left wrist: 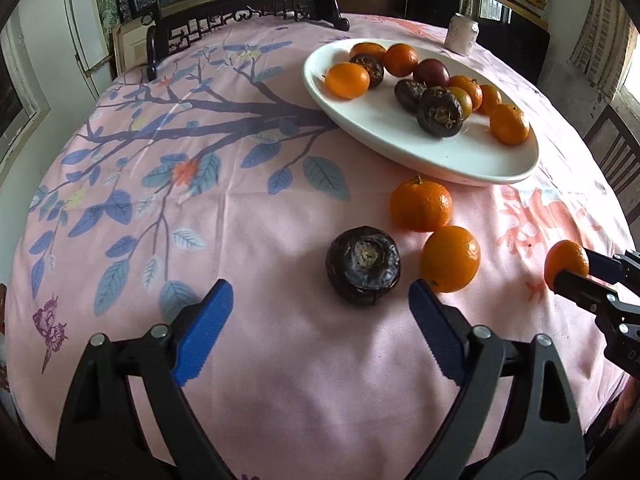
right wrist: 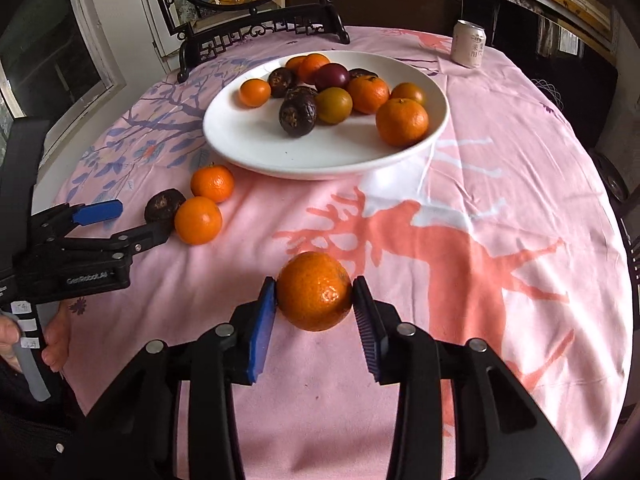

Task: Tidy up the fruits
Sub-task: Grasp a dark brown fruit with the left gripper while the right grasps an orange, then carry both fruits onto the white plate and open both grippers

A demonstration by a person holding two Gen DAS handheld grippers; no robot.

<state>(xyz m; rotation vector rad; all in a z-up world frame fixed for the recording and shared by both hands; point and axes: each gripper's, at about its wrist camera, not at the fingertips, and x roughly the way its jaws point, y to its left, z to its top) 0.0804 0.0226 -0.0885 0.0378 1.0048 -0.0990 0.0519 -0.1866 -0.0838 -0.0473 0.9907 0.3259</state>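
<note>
A white plate (left wrist: 460, 160) (right wrist: 248, 148) holds several tangerines and dark passion fruits. On the pink cloth in front of it lie a dark passion fruit (left wrist: 363, 265) (right wrist: 163, 205) and two tangerines (left wrist: 421, 207) (left wrist: 450, 258). My left gripper (left wrist: 320, 304) is open, its blue pads either side of and just short of the passion fruit. It also shows in the right wrist view (right wrist: 132, 220). My right gripper (right wrist: 314, 294) is shut on a tangerine (right wrist: 314, 290) just above the cloth, also seen at the right edge of the left wrist view (left wrist: 566, 266).
A drink can (left wrist: 462, 34) (right wrist: 469, 44) stands at the far right of the table. A dark carved wooden stand (left wrist: 248, 12) (right wrist: 260, 28) with a round picture sits at the back edge. Chairs stand around the table.
</note>
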